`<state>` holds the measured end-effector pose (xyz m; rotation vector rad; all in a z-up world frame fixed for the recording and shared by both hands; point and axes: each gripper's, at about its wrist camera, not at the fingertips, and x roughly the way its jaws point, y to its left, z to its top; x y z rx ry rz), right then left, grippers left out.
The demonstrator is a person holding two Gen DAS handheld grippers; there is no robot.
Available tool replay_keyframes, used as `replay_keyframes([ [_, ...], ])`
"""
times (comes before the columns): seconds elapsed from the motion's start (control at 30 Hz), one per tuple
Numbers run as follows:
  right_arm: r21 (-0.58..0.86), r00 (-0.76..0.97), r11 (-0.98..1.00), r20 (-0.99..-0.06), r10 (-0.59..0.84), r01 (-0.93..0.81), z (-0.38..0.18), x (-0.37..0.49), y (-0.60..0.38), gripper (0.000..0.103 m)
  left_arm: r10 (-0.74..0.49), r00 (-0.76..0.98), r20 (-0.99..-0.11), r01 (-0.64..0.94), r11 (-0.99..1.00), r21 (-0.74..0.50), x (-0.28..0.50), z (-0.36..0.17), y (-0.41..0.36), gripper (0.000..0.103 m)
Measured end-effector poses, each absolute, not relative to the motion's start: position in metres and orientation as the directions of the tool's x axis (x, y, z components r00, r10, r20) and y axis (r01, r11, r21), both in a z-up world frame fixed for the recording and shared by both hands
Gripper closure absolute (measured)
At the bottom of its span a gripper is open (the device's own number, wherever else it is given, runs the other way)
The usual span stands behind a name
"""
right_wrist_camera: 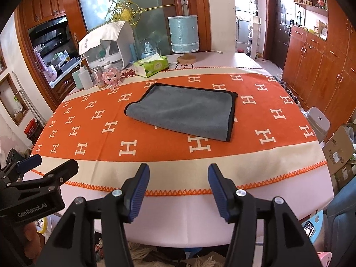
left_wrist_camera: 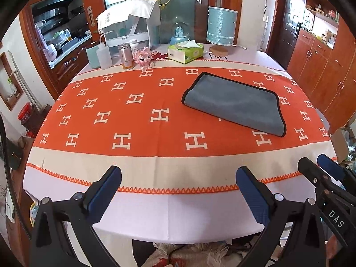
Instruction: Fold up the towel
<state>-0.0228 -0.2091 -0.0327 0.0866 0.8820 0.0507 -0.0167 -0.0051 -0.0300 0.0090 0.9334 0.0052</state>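
Note:
A grey towel (left_wrist_camera: 235,103) with a black hem lies folded flat on the orange H-patterned tablecloth (left_wrist_camera: 133,115); it also shows in the right wrist view (right_wrist_camera: 184,111). My left gripper (left_wrist_camera: 178,178) is open and empty over the table's near edge, well short of the towel. My right gripper (right_wrist_camera: 178,175) is open and empty, also at the near edge. Each gripper shows in the other's view: the right one at the left wrist view's right edge (left_wrist_camera: 320,166), the left one at the right wrist view's left edge (right_wrist_camera: 49,164).
Along the far edge stand a tissue box (left_wrist_camera: 185,52), a pink toy (left_wrist_camera: 144,57), bottles (left_wrist_camera: 126,56), a white appliance (left_wrist_camera: 131,26) and a blue lamp (left_wrist_camera: 221,25). Wooden cabinets (right_wrist_camera: 316,62) line the right. A stool (right_wrist_camera: 318,120) and cardboard boxes (right_wrist_camera: 340,151) stand beside the table.

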Motion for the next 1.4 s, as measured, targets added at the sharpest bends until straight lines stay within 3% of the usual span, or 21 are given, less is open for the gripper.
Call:
replay_keyframes([
  [1.4, 0.089, 0.657, 0.996, -0.751, 0.064, 0.006, -0.024, -0.017, -0.205, 0.048, 0.013, 0.633, -0.774, 0.003, 1.0, 0.019, -0.01, -0.021, -0.004, 0.001],
])
